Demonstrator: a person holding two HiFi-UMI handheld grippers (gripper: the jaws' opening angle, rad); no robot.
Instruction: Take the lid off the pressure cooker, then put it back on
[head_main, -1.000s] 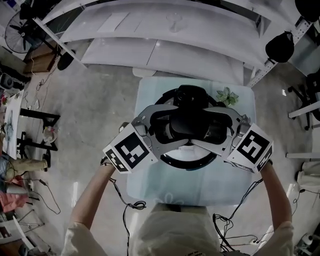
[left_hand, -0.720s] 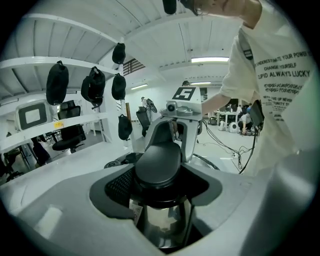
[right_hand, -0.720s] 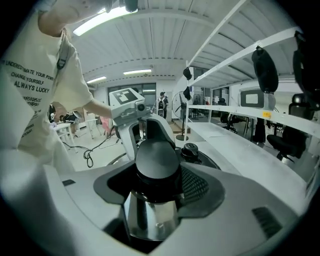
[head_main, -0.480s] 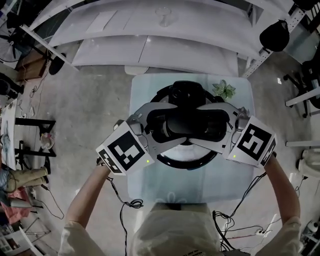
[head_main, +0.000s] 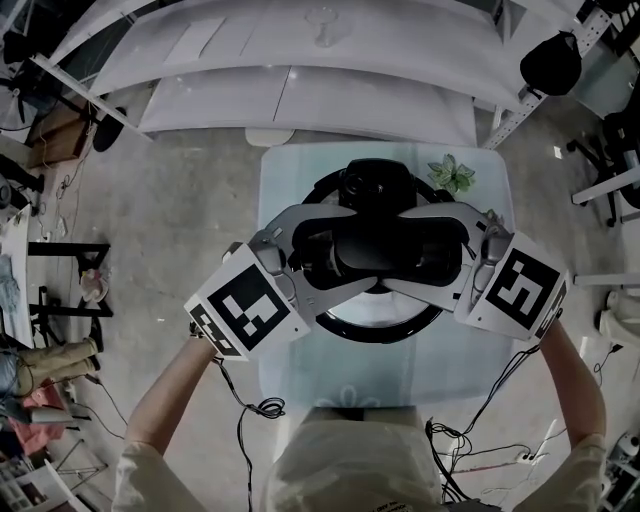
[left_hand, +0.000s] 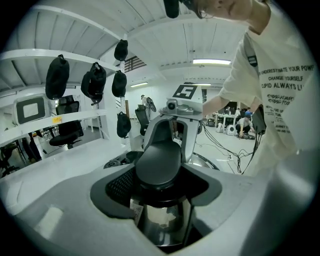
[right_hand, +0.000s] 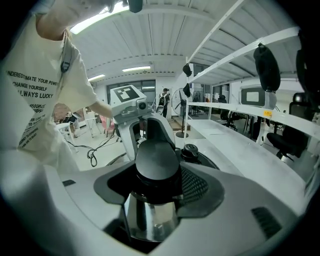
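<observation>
Left gripper (left_hand: 161, 181): just closed, mesh pads (left_hand: 118, 185) clamping smooth rounded black handle (left_hand: 159, 159)
Right gripper (right_hand: 159, 186): just closed, clamping black handle too
Cooker (right_hand: 152, 216): shiny steel

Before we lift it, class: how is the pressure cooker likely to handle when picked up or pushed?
The pressure cooker looks rigid and probably heavy for its size, given its steel wall. That polished wall is likely slippery; the black handle should grip better. Its broad round outline suggests sliding rather than tipping.
</observation>
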